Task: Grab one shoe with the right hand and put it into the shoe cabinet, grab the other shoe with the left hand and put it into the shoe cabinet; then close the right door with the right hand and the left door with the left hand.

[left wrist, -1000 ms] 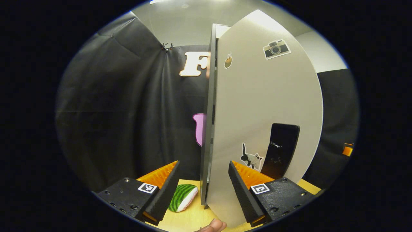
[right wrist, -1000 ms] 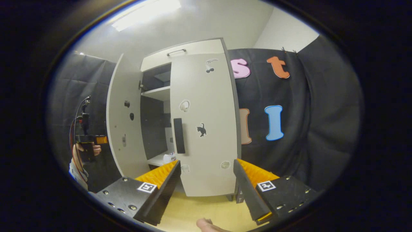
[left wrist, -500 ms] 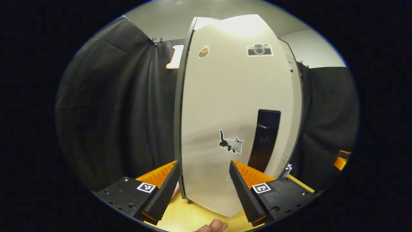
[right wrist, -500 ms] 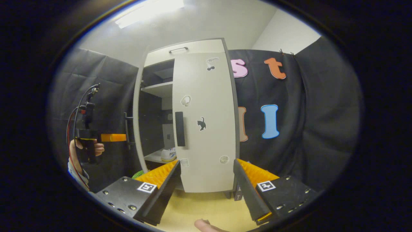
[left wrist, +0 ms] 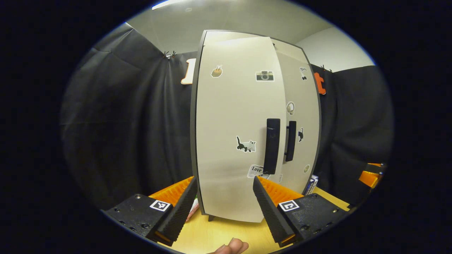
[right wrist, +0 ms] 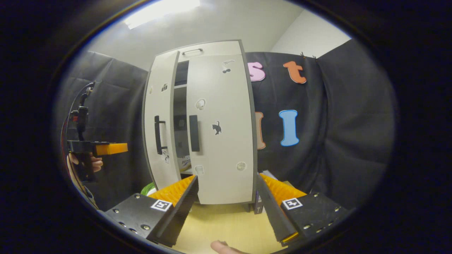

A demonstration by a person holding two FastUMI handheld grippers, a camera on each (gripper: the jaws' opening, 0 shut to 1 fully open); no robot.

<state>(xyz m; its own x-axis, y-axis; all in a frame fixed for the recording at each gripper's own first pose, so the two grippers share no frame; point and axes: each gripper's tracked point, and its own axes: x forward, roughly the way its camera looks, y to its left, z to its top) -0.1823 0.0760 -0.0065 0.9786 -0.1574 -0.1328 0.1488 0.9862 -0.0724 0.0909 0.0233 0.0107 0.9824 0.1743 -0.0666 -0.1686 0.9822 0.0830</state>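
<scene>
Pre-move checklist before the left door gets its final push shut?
1. Right door flush with the cabinet: ok.
2. Left door shut: not ok, a dark gap remains between the doors in the right gripper view.
3. Left gripper empty, jaws open: ok.
4. Right gripper empty, jaws open: ok.
5. Both shoes fully inside: cannot tell, something pale shows low in the gap.
6. Left gripper touching the door: cannot tell; in the right gripper view it looks apart.
</scene>
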